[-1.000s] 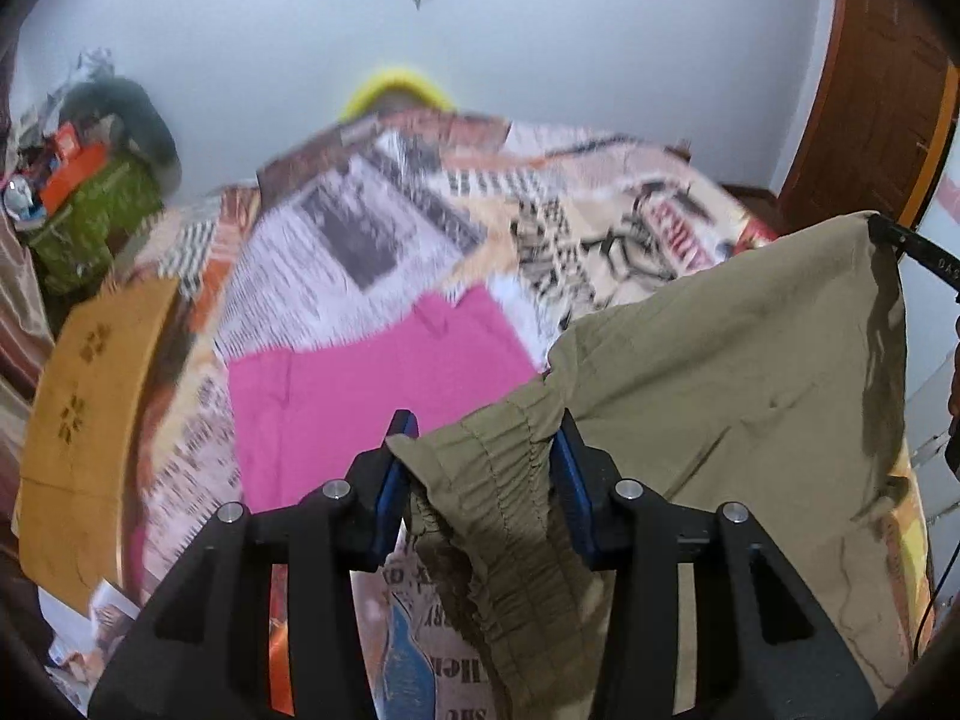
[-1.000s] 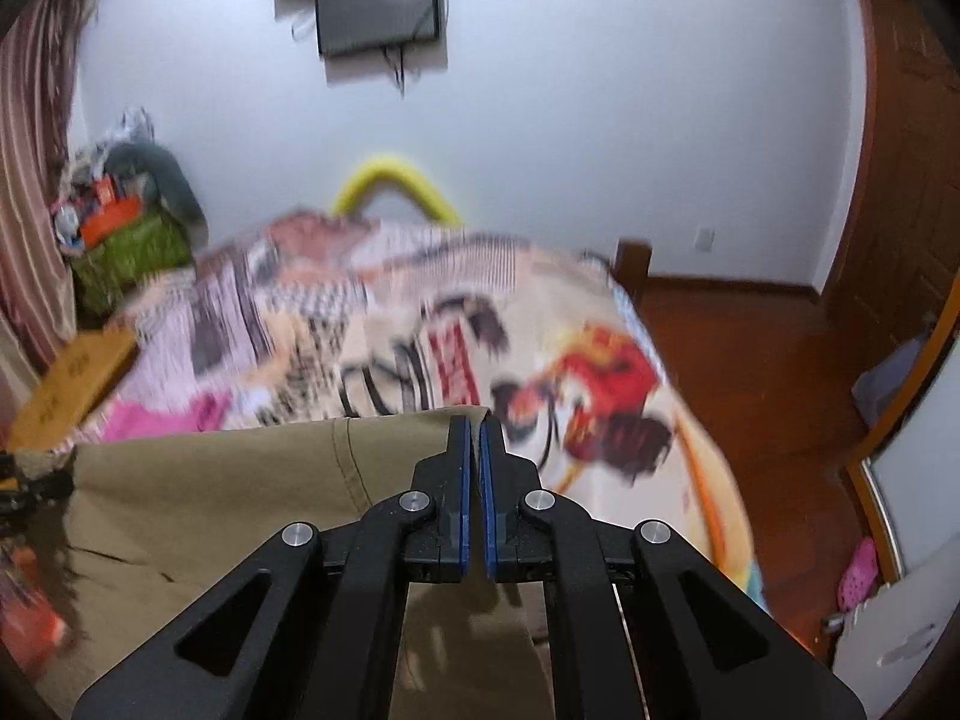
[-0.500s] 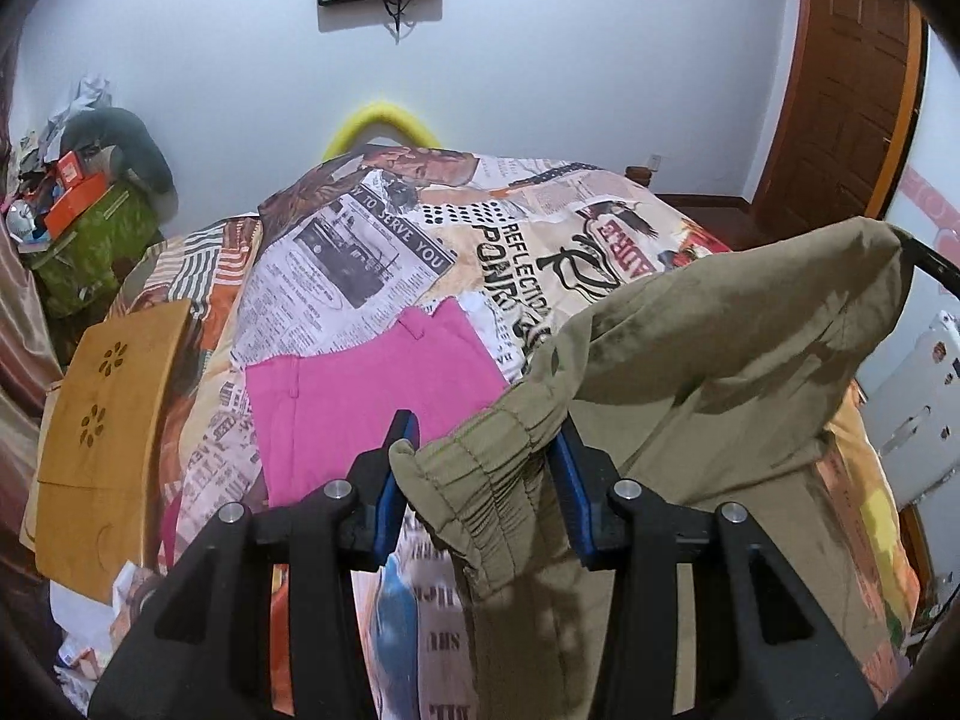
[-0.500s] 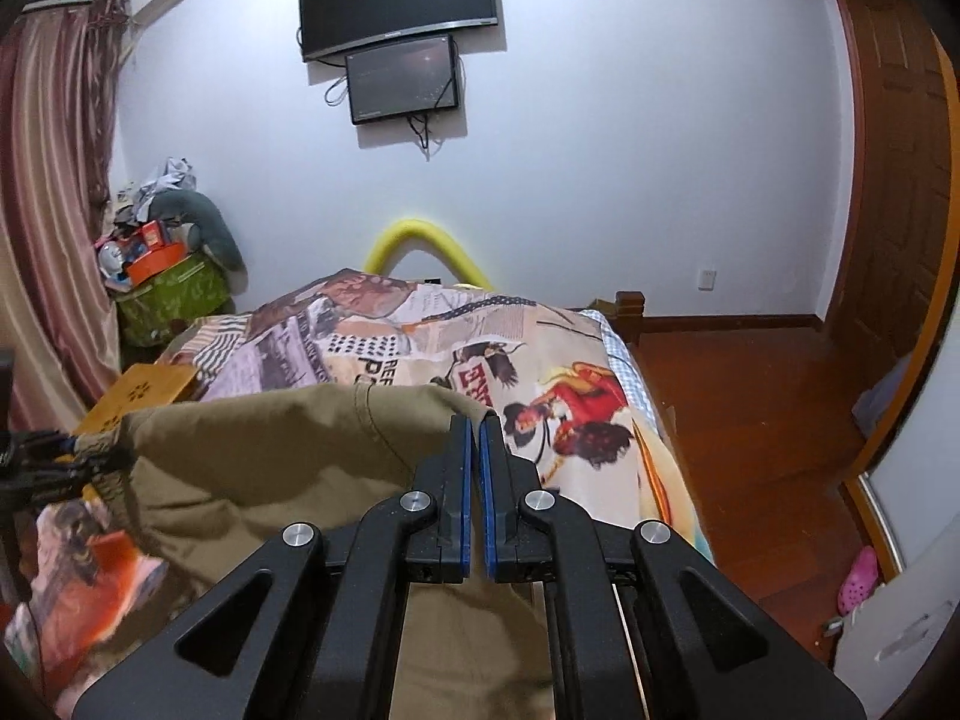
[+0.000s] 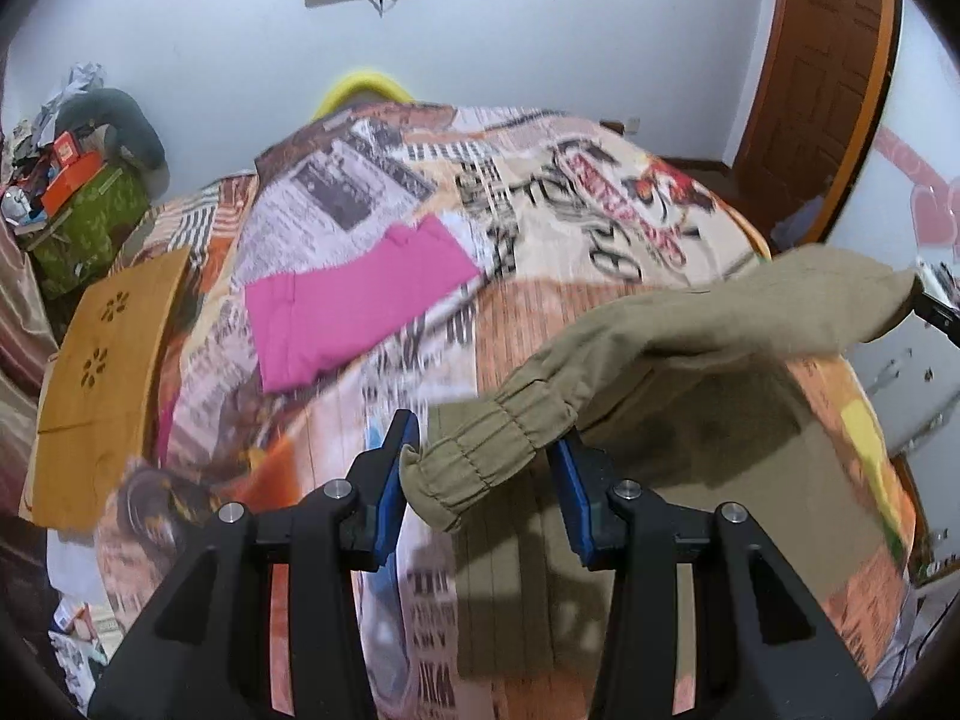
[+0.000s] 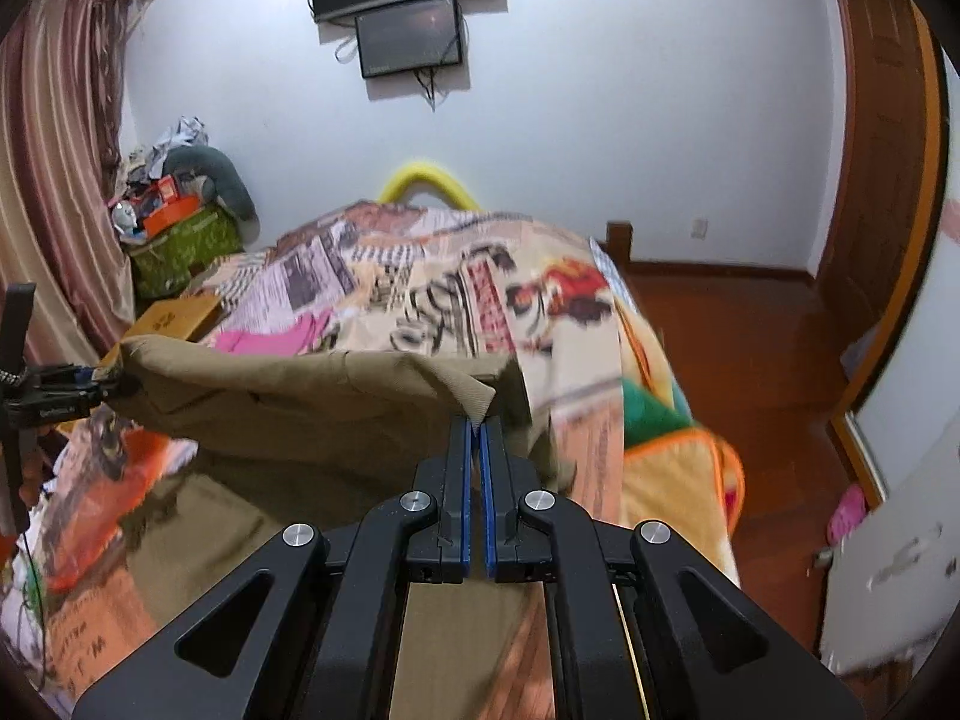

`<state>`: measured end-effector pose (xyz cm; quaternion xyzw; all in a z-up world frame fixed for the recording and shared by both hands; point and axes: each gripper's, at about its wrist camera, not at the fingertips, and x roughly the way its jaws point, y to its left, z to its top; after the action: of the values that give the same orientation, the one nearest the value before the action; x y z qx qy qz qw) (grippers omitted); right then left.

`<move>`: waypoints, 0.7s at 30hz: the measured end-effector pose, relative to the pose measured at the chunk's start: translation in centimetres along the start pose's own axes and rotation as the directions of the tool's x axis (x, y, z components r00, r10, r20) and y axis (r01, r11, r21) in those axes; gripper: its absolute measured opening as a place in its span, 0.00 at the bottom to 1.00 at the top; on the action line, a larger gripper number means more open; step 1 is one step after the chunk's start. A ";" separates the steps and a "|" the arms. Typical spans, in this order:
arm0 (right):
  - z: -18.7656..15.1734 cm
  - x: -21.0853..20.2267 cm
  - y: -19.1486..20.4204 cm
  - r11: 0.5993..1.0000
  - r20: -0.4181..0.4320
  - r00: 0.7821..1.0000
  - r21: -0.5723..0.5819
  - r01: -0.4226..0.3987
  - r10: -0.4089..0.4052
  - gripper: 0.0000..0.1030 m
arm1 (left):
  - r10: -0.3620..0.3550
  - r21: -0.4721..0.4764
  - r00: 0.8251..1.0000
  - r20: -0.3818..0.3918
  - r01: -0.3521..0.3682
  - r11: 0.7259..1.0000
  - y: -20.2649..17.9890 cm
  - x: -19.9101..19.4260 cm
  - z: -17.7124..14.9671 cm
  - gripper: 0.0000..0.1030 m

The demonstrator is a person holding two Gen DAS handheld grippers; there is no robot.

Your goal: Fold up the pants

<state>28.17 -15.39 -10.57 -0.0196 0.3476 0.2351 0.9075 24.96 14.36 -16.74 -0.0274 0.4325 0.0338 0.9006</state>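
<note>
Olive-khaki pants [image 5: 708, 324] hang stretched between my two grippers above the bed. My left gripper [image 5: 486, 462] is shut on the gathered elastic cuff [image 5: 480, 450] of one end. My right gripper [image 6: 478, 426] is shut on the other end's edge of the pants [image 6: 300, 402], jaws nearly touching. The lower part of the pants lies on the bedspread [image 5: 540, 588] below the held fold. The right gripper's tip shows at the far right of the left wrist view [image 5: 933, 306]. The left gripper shows at the far left of the right wrist view [image 6: 66, 390].
A folded pink garment [image 5: 354, 306] lies on the printed bedspread [image 5: 540, 192] ahead and left. A wooden board [image 5: 102, 384] lies along the bed's left edge. Cluttered green box [image 5: 84, 204] at back left. Wooden door [image 5: 822, 84] and floor [image 6: 750, 348] to the right.
Both grippers have come lower and forward with the pants, so the held fold now hangs closer over the bed and the lower part lies on it. Both grips are unchanged.
</note>
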 end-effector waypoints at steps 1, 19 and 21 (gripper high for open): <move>-0.8 0.1 -0.1 1.000 -0.018 1.000 0.014 -0.004 0.004 0.02 | -0.003 0.003 1.000 -0.012 0.003 1.000 -0.1 0.0 -0.9 0.43; -14.2 -0.1 -0.5 0.993 -0.286 0.958 0.104 0.046 -0.015 0.03 | 0.041 0.031 0.991 -0.130 -0.037 0.999 -0.5 -0.6 -10.4 0.43; -14.3 -0.7 -0.4 0.993 -0.283 0.959 0.098 0.060 -0.030 0.03 | 0.050 0.053 0.991 -0.121 -0.044 0.998 -0.6 -1.4 -10.2 0.43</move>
<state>18.95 -18.90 -21.01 -0.0127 0.4841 0.1907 0.8539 16.21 12.88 -22.00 0.0031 0.4882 0.0424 0.8717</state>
